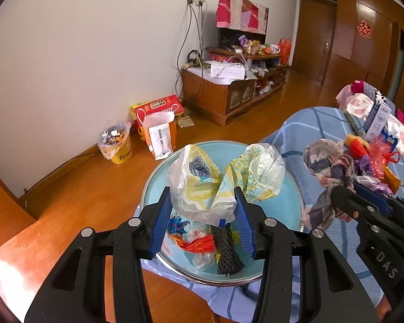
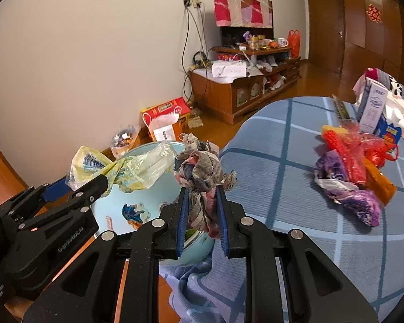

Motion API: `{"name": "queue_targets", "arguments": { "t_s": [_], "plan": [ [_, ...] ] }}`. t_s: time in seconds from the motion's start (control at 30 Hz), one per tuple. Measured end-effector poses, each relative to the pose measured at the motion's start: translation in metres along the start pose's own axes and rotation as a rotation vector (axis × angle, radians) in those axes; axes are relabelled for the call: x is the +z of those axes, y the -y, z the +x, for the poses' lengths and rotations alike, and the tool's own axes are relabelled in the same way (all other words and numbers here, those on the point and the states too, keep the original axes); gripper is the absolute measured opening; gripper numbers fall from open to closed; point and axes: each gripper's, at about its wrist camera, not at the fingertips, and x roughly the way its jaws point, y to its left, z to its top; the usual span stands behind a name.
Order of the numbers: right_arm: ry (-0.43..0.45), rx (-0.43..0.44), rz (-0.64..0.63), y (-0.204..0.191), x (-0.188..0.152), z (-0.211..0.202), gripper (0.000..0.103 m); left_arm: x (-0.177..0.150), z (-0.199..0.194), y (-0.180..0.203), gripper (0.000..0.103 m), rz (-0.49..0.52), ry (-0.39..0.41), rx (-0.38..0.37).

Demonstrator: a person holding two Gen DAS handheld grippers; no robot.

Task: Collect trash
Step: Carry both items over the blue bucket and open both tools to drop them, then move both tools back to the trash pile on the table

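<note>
My left gripper (image 1: 203,196) is shut on a crumpled yellow-and-white plastic bag (image 1: 223,177), held over a light blue basin (image 1: 158,177) at the bed's edge. In the basin lie a black net bundle (image 1: 227,253) and red and clear wrappers (image 1: 196,243). My right gripper (image 2: 203,193) is shut on a wadded grey, pink and blue cloth scrap (image 2: 200,172), held just right of the basin (image 2: 137,196). The same cloth scrap (image 1: 328,167) shows at the right of the left wrist view. More trash (image 2: 355,172), red, purple and orange, lies on the blue checked bedspread (image 2: 282,177).
A yellow bucket (image 1: 117,145) lined with plastic and full of rubbish stands by the wall, beside an orange paper bag (image 1: 161,137) and a red box (image 1: 158,106). A wooden TV cabinet (image 1: 228,94) stands further back. Boxes (image 2: 374,113) sit at the bed's far right.
</note>
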Motion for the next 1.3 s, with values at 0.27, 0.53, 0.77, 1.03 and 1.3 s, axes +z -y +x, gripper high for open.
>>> {"name": "queue_targets", "arguments": {
  "t_s": [0.27, 0.53, 0.77, 1.03, 1.3],
  "plan": [
    [-0.059, 0.012, 0.007, -0.003, 0.0, 0.031, 0.021, -0.005, 0.014, -0.002, 0.045, 0.007, -0.042, 0.033],
    [-0.101, 0.034, -0.008, -0.009, 0.001, 0.06, 0.023, -0.007, 0.026, -0.005, 0.046, 0.007, -0.069, 0.064],
    [-0.115, 0.112, 0.022, -0.005, 0.005, 0.069, 0.038, -0.01, 0.03, -0.005, 0.052, 0.009, -0.076, 0.082],
    [-0.054, 0.056, 0.07, 0.012, 0.006, 0.047, 0.039, -0.009, 0.024, -0.006, 0.07, 0.004, -0.067, 0.094],
    [0.016, -0.01, 0.092, 0.028, -0.001, 0.012, 0.067, -0.006, 0.009, 0.004, 0.078, 0.015, -0.041, 0.076]
  ]
}}
